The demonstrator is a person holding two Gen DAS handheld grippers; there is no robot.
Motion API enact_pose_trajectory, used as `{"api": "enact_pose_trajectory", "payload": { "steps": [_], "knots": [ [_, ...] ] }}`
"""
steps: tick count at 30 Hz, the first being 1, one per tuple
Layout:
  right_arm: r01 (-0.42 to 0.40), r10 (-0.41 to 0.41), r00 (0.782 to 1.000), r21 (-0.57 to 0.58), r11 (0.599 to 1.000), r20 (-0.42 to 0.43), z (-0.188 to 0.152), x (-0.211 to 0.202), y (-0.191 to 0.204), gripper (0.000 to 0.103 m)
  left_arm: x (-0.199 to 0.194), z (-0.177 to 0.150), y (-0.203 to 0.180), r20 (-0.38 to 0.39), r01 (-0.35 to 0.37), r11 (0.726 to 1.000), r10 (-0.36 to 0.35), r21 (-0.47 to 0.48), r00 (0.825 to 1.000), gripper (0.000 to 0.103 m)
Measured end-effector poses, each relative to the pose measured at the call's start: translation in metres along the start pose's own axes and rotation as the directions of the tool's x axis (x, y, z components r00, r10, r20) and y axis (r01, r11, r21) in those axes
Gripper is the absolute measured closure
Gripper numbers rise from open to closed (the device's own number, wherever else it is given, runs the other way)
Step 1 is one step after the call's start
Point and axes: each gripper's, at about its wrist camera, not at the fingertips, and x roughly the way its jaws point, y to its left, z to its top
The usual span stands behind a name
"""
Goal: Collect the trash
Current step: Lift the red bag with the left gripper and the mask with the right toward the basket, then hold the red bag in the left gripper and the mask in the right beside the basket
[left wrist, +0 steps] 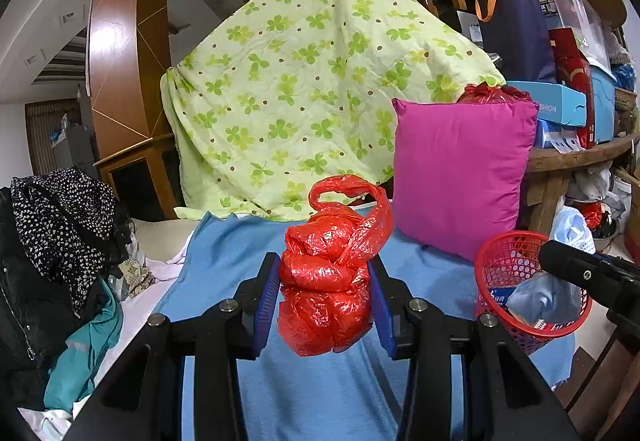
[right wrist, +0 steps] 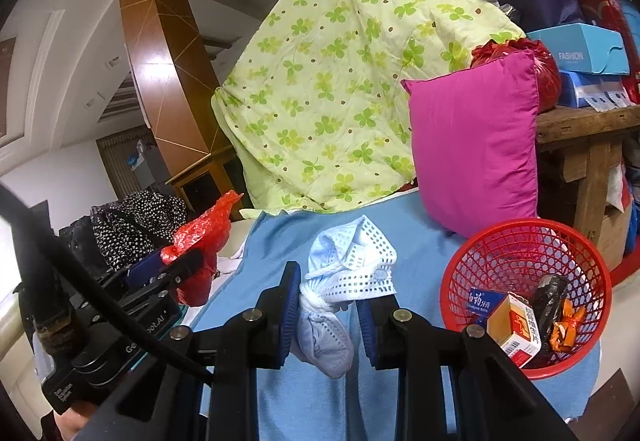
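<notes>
Cluttered bed w/ blue sheet (left wrist: 304,393): left gripper (left wrist: 325,281) pinches a knotted red bag (left wrist: 330,273), right gripper (right wrist: 329,301) pinches a pale blue wad (right wrist: 344,281), both mid-carry. Next, I'd guess: over to red basket (right wrist: 520,241) nearby, then release.

a soft bed or couch, hard to tell which, has a blue sheet (right wrist: 404,225) spread over it. a red basket (right wrist: 524,241) sits on the sheet at the right side, with small boxes and wrappers inside. a pink pillow (right wrist: 476,149) stands up on the sheet just behind the basket. a green quilt with clover leaves (right wrist: 332,93) comes down onto the back of the sheet. on the left, beside the sheet, lies a pile of clothes (left wrist: 68,241). behind the pillow is a wooden table (right wrist: 580,123) with blue boxes (right wrist: 580,53) and a red bag (right wrist: 544,73) on it.
</notes>
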Motion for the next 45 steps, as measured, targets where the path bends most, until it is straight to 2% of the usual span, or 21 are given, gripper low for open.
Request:
{"api": "enact_pose_trajectory", "payload": {
  "steps": [18, 45],
  "knots": [
    [0.010, -0.010, 1.000, 0.029, 1.000, 0.018, -0.002, -0.010, -0.008, 0.074, 0.003, 0.002, -0.001, -0.005, 0.030, 0.999, -0.030, 0.026, 1.000, 0.058],
    [0.051, -0.055, 0.998, 0.104, 0.993, 0.041, -0.002, -0.029, -0.049, 0.074, 0.010, 0.002, -0.038, -0.014, 0.075, 0.993, -0.074, 0.092, 0.997, 0.058]
  ]
}}
